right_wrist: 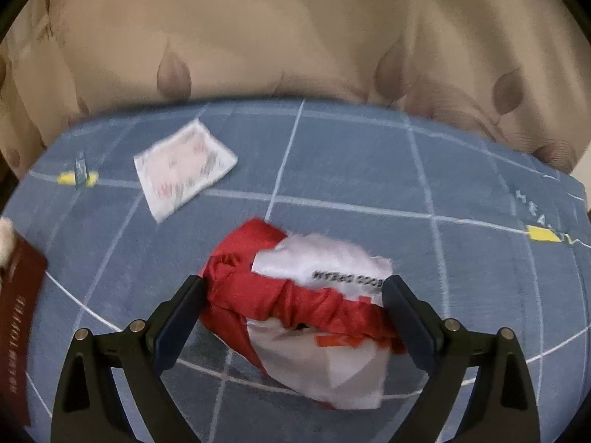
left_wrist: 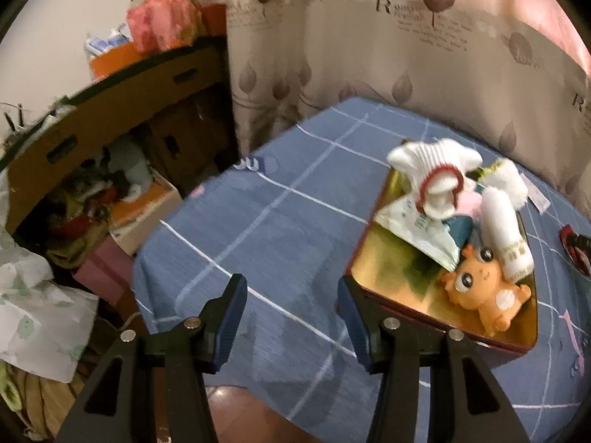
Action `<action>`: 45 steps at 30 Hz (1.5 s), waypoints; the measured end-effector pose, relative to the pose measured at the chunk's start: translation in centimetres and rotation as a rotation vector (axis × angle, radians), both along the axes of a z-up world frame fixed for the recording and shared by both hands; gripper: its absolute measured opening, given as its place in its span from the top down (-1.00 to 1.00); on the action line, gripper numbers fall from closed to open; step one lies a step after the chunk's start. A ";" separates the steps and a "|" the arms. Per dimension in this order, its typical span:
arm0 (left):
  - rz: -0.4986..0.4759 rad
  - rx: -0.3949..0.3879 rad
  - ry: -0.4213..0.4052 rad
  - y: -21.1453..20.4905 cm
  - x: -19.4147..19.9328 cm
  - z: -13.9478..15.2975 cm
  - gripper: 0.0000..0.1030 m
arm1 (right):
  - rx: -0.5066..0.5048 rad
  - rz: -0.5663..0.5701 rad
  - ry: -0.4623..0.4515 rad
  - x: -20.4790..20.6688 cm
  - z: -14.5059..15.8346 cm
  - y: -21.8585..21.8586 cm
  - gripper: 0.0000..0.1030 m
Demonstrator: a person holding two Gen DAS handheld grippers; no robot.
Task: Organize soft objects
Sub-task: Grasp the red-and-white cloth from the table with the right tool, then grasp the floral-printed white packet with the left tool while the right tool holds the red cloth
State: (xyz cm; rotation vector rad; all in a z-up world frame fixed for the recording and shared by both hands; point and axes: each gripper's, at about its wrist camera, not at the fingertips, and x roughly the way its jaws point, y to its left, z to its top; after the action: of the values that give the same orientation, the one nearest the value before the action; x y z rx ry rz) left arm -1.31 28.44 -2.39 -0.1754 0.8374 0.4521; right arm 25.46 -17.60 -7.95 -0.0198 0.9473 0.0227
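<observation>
In the right wrist view a crumpled red and white cloth bundle [right_wrist: 258,291] lies on the blue checked cover [right_wrist: 351,170]. My right gripper [right_wrist: 294,282] stands wide open around it, one finger at each side, and the pads do not press on it. In the left wrist view my left gripper [left_wrist: 291,284] is open with nothing between its fingers, over the cover beside the near corner of a gold-lined red box [left_wrist: 384,262]. Inside the box are a white sock with red trim [left_wrist: 436,177], an orange toy figure [left_wrist: 484,295], a white tube [left_wrist: 506,236] and a tissue pack [left_wrist: 417,225].
A flat white packet [right_wrist: 184,170] lies on the cover at the back left, and the red box's side [right_wrist: 22,313] shows at the left edge. A patterned curtain [left_wrist: 369,37] hangs behind. Left of the table stand cardboard boxes [left_wrist: 110,110] and clutter.
</observation>
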 end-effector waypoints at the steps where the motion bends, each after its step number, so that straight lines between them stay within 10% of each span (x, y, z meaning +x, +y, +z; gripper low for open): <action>1: 0.009 0.016 -0.011 0.1 -0.2 0.3 -0.02 | -0.017 0.008 0.011 0.0 -0.5 0.4 -0.84; 13: 0.018 0.110 -0.032 -1.2 0.1 3.4 -0.02 | -0.037 0.095 -0.067 -2.2 0.3 0.1 0.63; 32: -0.463 -0.010 -0.064 -21.3 14.3 7.9 -0.14 | -0.090 -0.077 -0.053 -8.3 0.4 -14.3 0.63; 40: -0.480 -0.235 0.054 -28.0 25.1 5.0 -0.14 | -0.165 -0.062 -0.052 -8.1 0.2 -13.1 0.60; 45: -0.421 -0.241 0.085 -30.9 30.7 2.9 -0.14 | -0.137 -0.061 -0.051 -8.1 0.3 -13.5 0.60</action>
State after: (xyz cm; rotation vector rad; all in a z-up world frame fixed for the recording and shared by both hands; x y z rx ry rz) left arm 29.38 -2.47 0.56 -0.1964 0.9833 -0.0381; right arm 17.36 -31.14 -7.68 -0.1175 0.8967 -0.0987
